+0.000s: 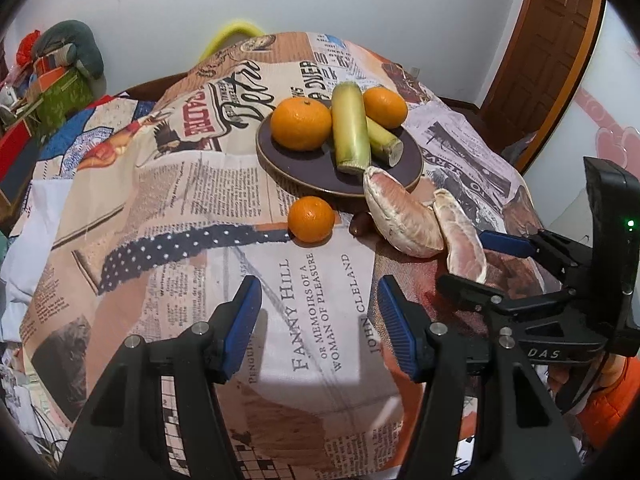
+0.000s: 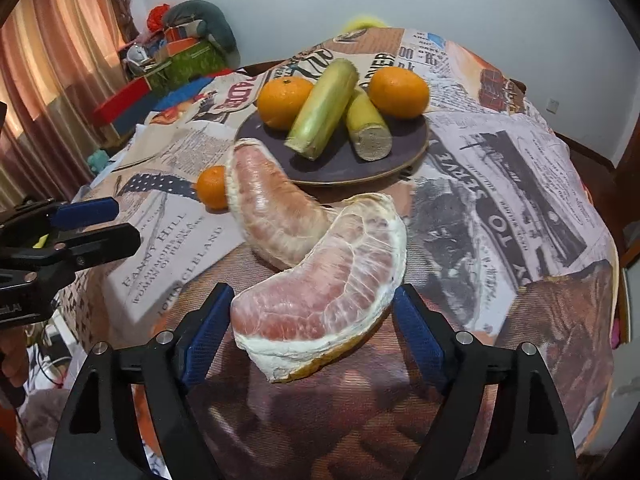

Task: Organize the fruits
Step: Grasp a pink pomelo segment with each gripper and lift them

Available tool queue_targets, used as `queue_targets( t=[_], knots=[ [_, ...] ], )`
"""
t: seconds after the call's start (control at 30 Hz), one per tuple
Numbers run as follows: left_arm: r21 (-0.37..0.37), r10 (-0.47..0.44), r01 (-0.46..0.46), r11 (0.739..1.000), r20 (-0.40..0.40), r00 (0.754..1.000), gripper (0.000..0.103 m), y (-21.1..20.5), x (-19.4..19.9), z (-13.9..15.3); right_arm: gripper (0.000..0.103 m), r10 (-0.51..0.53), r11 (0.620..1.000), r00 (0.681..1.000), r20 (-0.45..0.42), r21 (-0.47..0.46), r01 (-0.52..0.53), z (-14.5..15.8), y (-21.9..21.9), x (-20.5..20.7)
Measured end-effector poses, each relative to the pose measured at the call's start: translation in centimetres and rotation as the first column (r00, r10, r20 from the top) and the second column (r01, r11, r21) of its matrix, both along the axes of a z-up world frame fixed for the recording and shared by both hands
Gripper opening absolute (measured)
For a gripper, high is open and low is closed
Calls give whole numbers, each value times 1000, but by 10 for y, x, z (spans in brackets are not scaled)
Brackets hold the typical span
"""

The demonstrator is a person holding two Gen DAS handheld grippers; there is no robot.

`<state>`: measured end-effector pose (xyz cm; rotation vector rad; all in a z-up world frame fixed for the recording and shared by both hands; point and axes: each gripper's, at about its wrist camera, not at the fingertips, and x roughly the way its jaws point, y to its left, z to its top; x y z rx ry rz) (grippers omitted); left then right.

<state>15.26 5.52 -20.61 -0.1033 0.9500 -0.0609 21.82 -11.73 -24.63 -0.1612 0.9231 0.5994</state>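
A dark plate (image 1: pixel 304 168) (image 2: pixel 408 148) holds two oranges (image 1: pixel 301 123) (image 2: pixel 398 91) and two green sugarcane pieces (image 1: pixel 351 128) (image 2: pixel 324 110). A small orange (image 1: pixel 311 219) (image 2: pixel 213 187) lies on the cloth in front of the plate. Two peeled pomelo segments lie to its right: a far one (image 1: pixel 400 216) (image 2: pixel 272 216) and a near one (image 1: pixel 462 236) (image 2: pixel 320 304). My right gripper (image 2: pixel 316 332) (image 1: pixel 476 258) is shut on the near segment, its blue pads (image 2: pixel 210 332) against both sides. My left gripper (image 1: pixel 320 320) (image 2: pixel 92 220) is open and empty above the printed cloth.
The table is covered with a newspaper-print cloth (image 1: pixel 200 184) (image 2: pixel 500 168). A small dark fruit (image 1: pixel 357 224) lies beside the far pomelo segment. Boxes and a stuffed toy (image 1: pixel 60 72) (image 2: pixel 188 48) pile up at the back left. A wooden door (image 1: pixel 548 40) stands at the right.
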Motion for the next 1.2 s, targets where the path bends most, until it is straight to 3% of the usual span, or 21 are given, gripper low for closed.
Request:
queue_targets(
  t=[0.17, 0.3, 0.6, 0.7, 0.83, 0.97, 1.2],
  knots=[
    [-12, -27, 27, 1000, -19, 999, 60, -12, 8, -8, 78, -33, 999, 999, 8, -40, 34, -5, -22, 3],
    [-15, -63, 62, 998, -34, 997, 60, -26, 16, -14, 71, -80, 995, 997, 7, -64, 81, -9, -49, 8],
    [-42, -115, 112, 993, -84, 990, 60, -57, 39, -31, 71, -65, 998, 998, 3, -21, 65, 0, -60, 10],
    [-33, -115, 113, 993, -96, 989, 71, -65, 45, -35, 71, -56, 998, 998, -5, -7, 56, -1, -55, 19],
    [-41, -91, 87, 995, -107, 990, 76, -71, 59, -39, 71, -47, 999, 999, -11, -7, 47, -8, -53, 25],
    [-59, -54, 48, 997, -112, 992, 85, -73, 71, -42, 66, -29, 1000, 1000, -3, 1, 29, -8, -57, 24],
    [-28, -15, 12, 1000, -85, 996, 87, -76, 80, -46, 48, -24, 999, 1000, -7, 29, 24, -7, -67, 23]
  ],
)
